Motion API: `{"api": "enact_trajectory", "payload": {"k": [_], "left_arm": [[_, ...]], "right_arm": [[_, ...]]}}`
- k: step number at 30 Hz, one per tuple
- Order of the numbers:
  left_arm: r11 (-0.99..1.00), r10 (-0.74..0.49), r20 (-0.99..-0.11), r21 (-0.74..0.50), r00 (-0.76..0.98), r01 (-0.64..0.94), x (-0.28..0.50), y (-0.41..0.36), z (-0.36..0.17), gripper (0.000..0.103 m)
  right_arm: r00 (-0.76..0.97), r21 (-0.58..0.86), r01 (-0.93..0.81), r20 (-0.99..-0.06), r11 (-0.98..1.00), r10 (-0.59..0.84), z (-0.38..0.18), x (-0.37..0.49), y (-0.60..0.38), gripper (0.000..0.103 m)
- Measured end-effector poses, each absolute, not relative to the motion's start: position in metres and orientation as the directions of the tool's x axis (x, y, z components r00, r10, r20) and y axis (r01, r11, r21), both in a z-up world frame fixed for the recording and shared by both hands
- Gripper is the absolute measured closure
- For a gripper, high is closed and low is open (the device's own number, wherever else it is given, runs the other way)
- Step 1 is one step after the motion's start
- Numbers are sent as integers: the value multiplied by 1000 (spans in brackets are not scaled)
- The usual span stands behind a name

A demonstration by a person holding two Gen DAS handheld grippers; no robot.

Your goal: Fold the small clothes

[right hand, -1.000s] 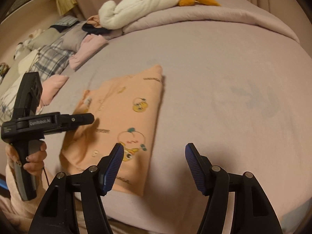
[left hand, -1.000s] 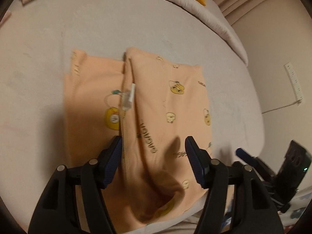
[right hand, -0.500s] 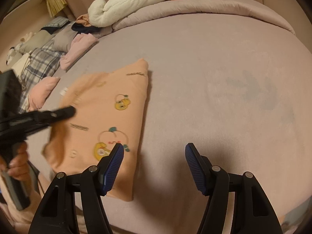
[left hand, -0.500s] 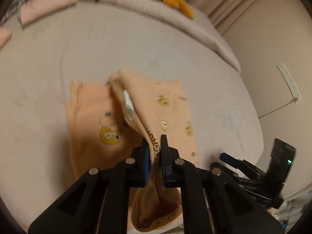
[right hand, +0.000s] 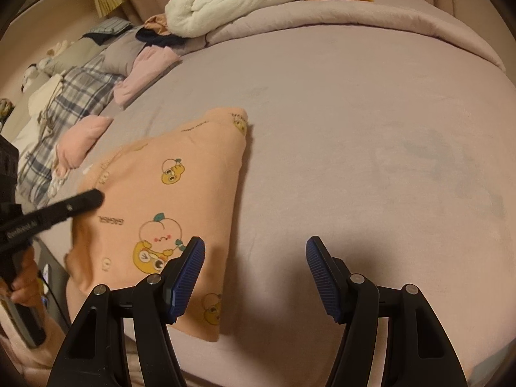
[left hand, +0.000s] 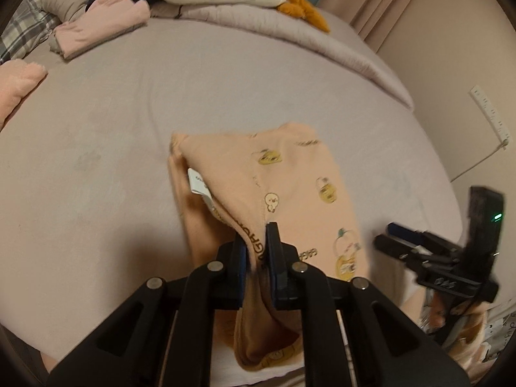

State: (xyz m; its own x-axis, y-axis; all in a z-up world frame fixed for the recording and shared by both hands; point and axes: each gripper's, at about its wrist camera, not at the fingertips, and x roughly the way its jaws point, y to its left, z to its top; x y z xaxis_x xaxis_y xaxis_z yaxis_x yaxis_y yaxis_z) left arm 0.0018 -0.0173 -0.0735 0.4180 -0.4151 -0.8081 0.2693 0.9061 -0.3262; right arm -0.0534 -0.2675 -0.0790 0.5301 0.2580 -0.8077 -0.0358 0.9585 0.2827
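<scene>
Left wrist view: the left gripper (left hand: 257,251) pinches a raised fold of the peach cotton garment printed with yellow cartoon animals (left hand: 290,187), lower centre of frame; its jaws are opening a touch, though the pads still press the cloth. The garment lies on the mauve bed sheet (left hand: 96,161), its white care label (left hand: 196,182) showing under the lifted edge. In the right wrist view the right gripper (right hand: 254,277) hangs released, empty, over bare sheet beside the garment's right edge. The fabric looks light, limp and likely to sag; gripping near a seam or hem, perhaps both corners, should keep the fold straight.
</scene>
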Motion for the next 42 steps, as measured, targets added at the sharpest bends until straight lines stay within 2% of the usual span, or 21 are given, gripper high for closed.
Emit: {"api": "enact_trajectory", "payload": {"k": [3, 9, 11, 12, 13, 14, 24, 29, 32, 36, 39, 42], "left_arm": [[926, -359, -842, -266, 402, 269, 4, -20, -92, 86], [921, -379, -841, -305, 385, 242, 6, -13, -101, 82], [924, -373, -836, -296, 403, 241, 4, -11, -94, 63], [930, -360, -832, -282, 423, 237, 3, -10, -90, 39], [937, -342, -826, -264, 448, 228, 0, -7, -86, 25], [939, -338, -818, -263, 466, 220, -2, -3, -85, 23], [861, -506, -802, -489, 318, 137, -1, 10, -123, 24], [846, -530, -789, -514, 312, 138, 0, 6, -123, 26], [839, -542, -783, -528, 306, 136, 6, 5, -124, 33], [835, -547, -780, -533, 303, 136, 12, -3, -126, 49], [838, -543, -781, -525, 309, 146, 12, -7, -125, 67], [851, -524, -790, -503, 318, 154, 10, -12, -119, 76]], "right_arm": [[520, 281, -42, -814, 959, 261, -81, -52, -264, 38], [505, 282, -52, -820, 958, 269, -82, -51, -260, 38], [505, 277, -53, -822, 960, 265, -81, -51, -258, 38], [505, 273, -55, -822, 960, 263, -81, -50, -258, 36], [505, 272, -57, -823, 961, 262, -80, -50, -257, 31], [506, 272, -59, -821, 960, 264, -80, -49, -257, 29], [472, 306, -109, -821, 946, 321, -91, -33, -239, 27], [446, 342, -142, -816, 929, 369, -98, -25, -229, 27], [441, 350, -147, -814, 925, 378, -101, -21, -228, 27], [442, 373, -156, -802, 915, 402, -105, -16, -227, 27], [447, 402, -166, -783, 900, 432, -106, -13, -228, 41], [447, 428, -163, -771, 889, 453, -107, -15, -230, 60]]}}
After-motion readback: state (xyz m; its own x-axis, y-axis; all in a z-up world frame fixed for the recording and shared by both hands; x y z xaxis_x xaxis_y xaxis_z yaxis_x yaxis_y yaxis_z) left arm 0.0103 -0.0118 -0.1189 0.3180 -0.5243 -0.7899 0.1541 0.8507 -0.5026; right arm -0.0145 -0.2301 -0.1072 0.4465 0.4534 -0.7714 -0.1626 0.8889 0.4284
